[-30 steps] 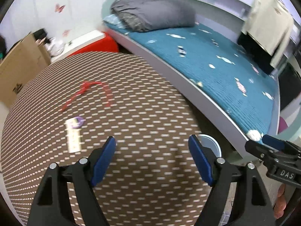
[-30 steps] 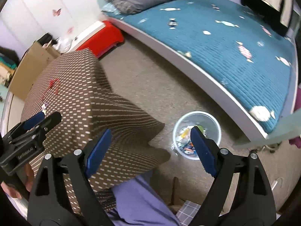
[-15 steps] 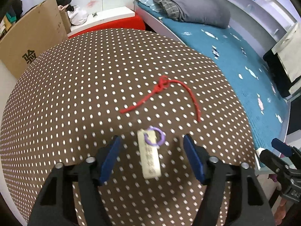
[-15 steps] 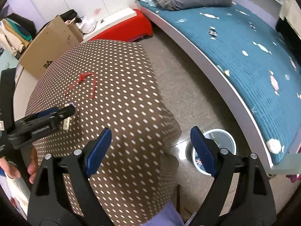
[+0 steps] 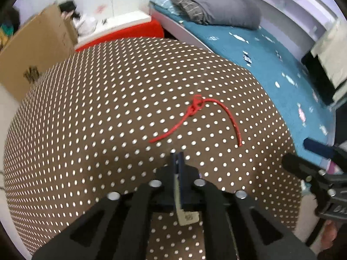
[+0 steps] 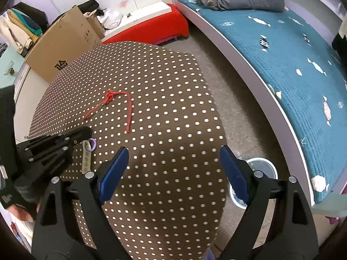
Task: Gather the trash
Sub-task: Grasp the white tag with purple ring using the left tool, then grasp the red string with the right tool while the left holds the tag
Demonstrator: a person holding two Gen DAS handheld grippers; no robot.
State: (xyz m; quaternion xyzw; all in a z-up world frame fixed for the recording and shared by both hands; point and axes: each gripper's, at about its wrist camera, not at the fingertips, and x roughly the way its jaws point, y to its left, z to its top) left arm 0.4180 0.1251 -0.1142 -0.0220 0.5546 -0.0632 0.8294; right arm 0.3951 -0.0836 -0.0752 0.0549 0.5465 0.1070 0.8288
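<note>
Tag [image 5: 188,216] sits pinched in the closed left tool [image 5: 177,162] on the tabletop [image 5: 86,119]; red string [image 5: 196,108] lies beyond. Right tool [image 6: 173,169] hangs wide open, empty, near the bin [image 6: 263,166].

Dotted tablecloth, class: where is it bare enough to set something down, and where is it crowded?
Bare: the far half beyond the red string, toward the cardboard box, and the near right part beside the right gripper. Crowded: near left, where the left gripper clamps the tag.
</note>
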